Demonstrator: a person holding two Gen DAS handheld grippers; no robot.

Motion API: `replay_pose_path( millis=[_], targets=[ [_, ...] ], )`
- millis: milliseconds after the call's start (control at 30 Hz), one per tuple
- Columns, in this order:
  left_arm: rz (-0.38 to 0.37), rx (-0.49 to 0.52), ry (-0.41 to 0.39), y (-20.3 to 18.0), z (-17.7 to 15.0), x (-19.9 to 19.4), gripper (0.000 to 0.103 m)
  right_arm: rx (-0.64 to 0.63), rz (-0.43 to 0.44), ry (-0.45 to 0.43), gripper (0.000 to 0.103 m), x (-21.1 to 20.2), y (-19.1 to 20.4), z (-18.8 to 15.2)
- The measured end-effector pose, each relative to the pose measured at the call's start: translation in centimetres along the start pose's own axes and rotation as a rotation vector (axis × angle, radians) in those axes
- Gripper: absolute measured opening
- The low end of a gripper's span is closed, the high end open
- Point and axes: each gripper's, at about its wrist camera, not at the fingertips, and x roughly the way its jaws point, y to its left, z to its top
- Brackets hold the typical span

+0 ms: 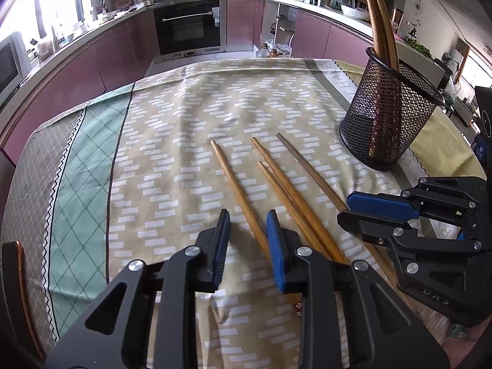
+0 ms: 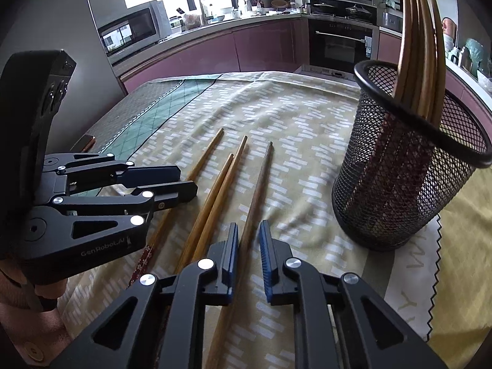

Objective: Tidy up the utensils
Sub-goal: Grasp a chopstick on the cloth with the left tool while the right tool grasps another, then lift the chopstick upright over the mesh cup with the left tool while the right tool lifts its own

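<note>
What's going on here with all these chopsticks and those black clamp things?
A person is tidying chopsticks, a hand-held gripper in each hand. The left hand-held gripper straddles the leftmost chopstick on the tablecloth, jaws not pressing it yet. The right hand-held gripper is shut on the dark chopstick. Two more chopsticks lie between those, and others already stand in the black mesh cup.

4 chopsticks (image 1: pixel 278 181), tablecloth (image 1: pixel 172 141), mesh holder (image 1: pixel 387 117)

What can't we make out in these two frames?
- Left wrist: near end of leftmost chopstick, under left hand-held gripper.
- Right wrist: near end of dark chopstick, under right hand-held gripper.
- Both: lower ends of standing chopsticks, obscured by mesh holder.
</note>
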Motion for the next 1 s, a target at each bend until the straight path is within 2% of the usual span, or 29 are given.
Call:
replay_pose_path(
  millis=[33, 233, 633, 833, 1000],
  targets=[
    [-0.007, -0.013, -0.001, 0.1, 0.0, 0.0, 0.013, 0.013, 0.011, 0.0, 0.008, -0.1, -0.2, 0.0],
    [-0.015, -0.056, -0.015, 0.5, -0.3, -0.4, 0.009, 0.045, 0.032, -0.004, 0.006, -0.4, -0.6, -0.3],
    [-0.057, -0.043, -0.049, 0.2, -0.8, -2.8, 0.007, 0.068, 0.094, -0.045, 0.006, -2.9, -1.1, -0.5],
    [-0.118, -0.04, -0.08, 0.0, -0.4, -5.0, 0.007, 0.074, 0.138, -0.094, 0.006, -4.9, -1.3, -0.3],
    [-0.178, -0.031, -0.112, -0.5, 0.2, -6.9, 0.007, 0.079, 0.139, -0.146, 0.006, -6.9, -1.7, -0.1]
  ],
)
